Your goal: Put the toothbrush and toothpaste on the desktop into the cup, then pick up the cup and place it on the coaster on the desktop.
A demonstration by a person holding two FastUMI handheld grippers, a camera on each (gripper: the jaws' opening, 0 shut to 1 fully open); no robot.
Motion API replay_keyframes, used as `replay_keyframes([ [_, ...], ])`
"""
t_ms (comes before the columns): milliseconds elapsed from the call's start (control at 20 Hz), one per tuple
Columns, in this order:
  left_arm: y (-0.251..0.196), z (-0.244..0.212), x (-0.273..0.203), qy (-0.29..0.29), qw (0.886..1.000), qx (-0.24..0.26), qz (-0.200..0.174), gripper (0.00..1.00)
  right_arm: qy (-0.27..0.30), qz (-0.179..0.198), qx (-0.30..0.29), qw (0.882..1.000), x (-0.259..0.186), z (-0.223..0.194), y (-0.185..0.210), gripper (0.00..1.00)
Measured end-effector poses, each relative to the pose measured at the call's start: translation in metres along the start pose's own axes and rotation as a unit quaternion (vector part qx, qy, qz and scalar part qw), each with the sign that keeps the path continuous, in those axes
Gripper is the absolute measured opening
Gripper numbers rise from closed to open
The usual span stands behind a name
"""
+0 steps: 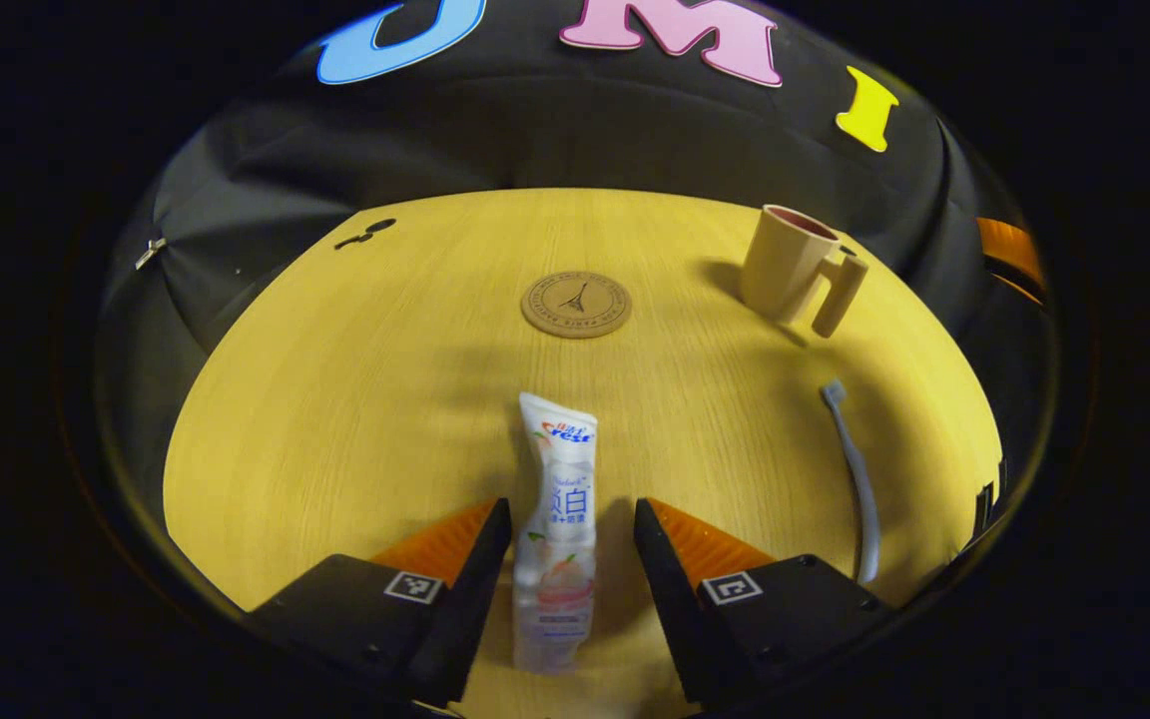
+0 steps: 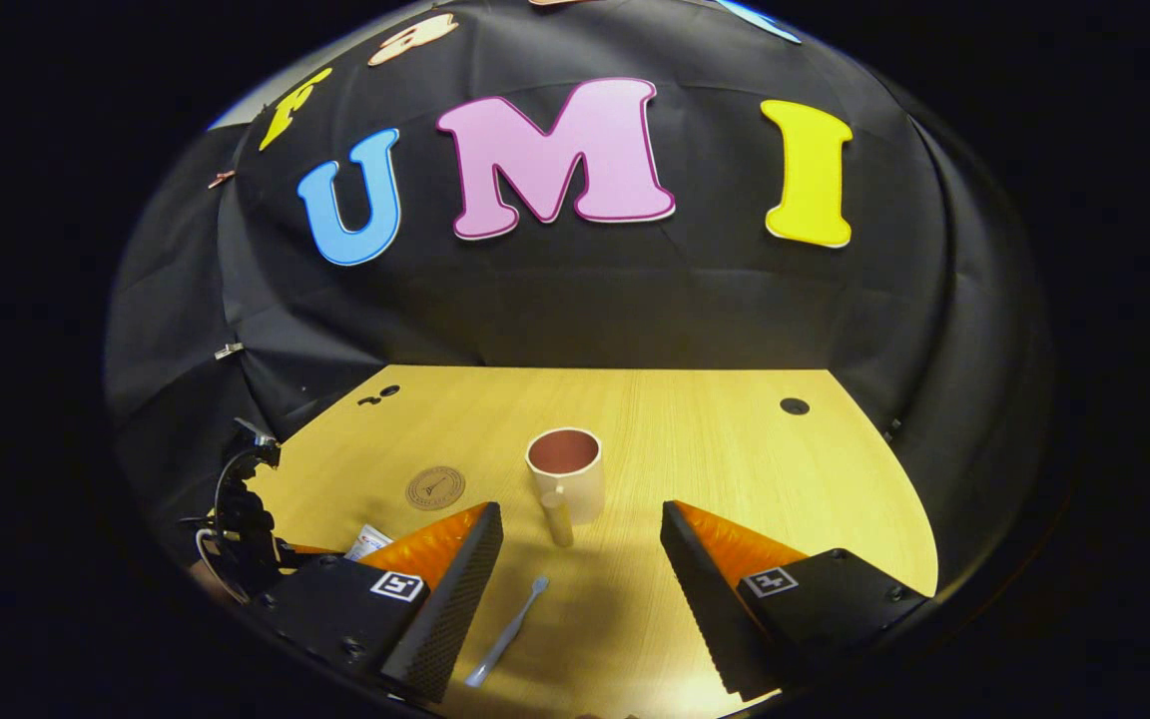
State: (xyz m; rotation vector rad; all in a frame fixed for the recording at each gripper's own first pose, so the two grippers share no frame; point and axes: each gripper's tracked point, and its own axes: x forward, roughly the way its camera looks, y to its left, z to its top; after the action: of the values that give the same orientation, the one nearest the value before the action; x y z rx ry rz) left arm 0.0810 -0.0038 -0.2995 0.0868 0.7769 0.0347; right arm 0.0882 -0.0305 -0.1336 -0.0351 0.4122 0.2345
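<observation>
1. a pale wooden desktop (image 1: 355, 399) stood against the black cloth wall of the booth
2. in the left gripper view, the left gripper (image 1: 572, 524) had its fingers spread wide, one on each side of the toothpaste (image 1: 557, 529), neither touching it
3. the toothpaste was a white tube with blue print and a pink fruit picture, lying flat
4. the round brown coaster (image 1: 576, 304) lay beyond it, bare
5. the beige cup (image 1: 790, 265) stood upright to the right, handle toward the camera, dark pink inside
6. the grey toothbrush (image 1: 855, 479) lay flat, near the cup
7. in the right gripper view, the right gripper (image 2: 582, 524) was released, holding nothing, with the toothbrush (image 2: 507, 632) on the desktop between its fingers and the cup (image 2: 565, 479) ahead
</observation>
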Motion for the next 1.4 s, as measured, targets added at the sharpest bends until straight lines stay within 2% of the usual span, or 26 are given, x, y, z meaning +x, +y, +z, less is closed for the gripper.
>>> replay_keyframes([
  [50, -0.001, -0.001, 0.000, 0.005, 1.000, 0.003, 0.000, 0.73, 0.007, -0.002, 0.005, 1.000, 0.002, -0.005, -0.001, 0.99],
  [200, -0.002, -0.001, 0.002, 0.026, 1.000, 0.015, -0.004, 0.71, 0.033, -0.005, 0.026, 0.999, 0.007, -0.019, -0.003, 0.99],
  [250, -0.003, -0.001, 0.001, 0.031, 0.999, 0.019, -0.005, 0.65, 0.042, -0.008, 0.031, 0.999, 0.007, -0.025, -0.002, 0.98],
  [350, -0.002, -0.002, 0.000, 0.044, 0.999, 0.023, -0.004, 0.47, 0.061, -0.019, 0.038, 0.997, 0.009, -0.038, 0.000, 0.98],
  [500, -0.004, -0.001, 0.002, 0.076, 0.997, 0.015, -0.011, 0.41, 0.101, -0.027, 0.061, 0.993, 0.009, -0.060, 0.008, 0.99],
  [550, -0.003, 0.000, 0.002, 0.080, 0.997, 0.016, -0.013, 0.37, 0.114, -0.029, 0.065, 0.991, 0.009, -0.067, 0.011, 0.99],
  [750, -0.002, 0.000, -0.002, 0.072, 0.997, 0.025, -0.015, 0.27, 0.169, -0.029, 0.064, 0.983, 0.002, -0.098, 0.026, 0.99],
  [950, -0.002, 0.003, -0.024, 0.053, 0.998, 0.014, -0.040, 0.25, 0.203, -0.042, 0.064, 0.976, -0.003, -0.123, 0.034, 0.99],
  [1250, 0.002, 0.013, -0.071, 0.003, 0.998, -0.016, -0.066, 0.25, 0.224, -0.066, 0.064, 0.970, 0.008, -0.141, 0.032, 0.99],
  [1300, 0.002, 0.013, -0.076, -0.002, 0.998, -0.020, -0.067, 0.29, 0.231, -0.067, 0.060, 0.969, 0.010, -0.145, 0.033, 0.99],
  [1350, 0.003, 0.012, -0.080, -0.005, 0.997, -0.021, -0.067, 0.25, 0.237, -0.069, 0.057, 0.967, 0.013, -0.150, 0.033, 0.99],
  [1400, 0.005, 0.010, -0.083, -0.008, 0.998, -0.018, -0.064, 0.25, 0.243, -0.068, 0.057, 0.966, 0.016, -0.155, 0.036, 0.99],
])
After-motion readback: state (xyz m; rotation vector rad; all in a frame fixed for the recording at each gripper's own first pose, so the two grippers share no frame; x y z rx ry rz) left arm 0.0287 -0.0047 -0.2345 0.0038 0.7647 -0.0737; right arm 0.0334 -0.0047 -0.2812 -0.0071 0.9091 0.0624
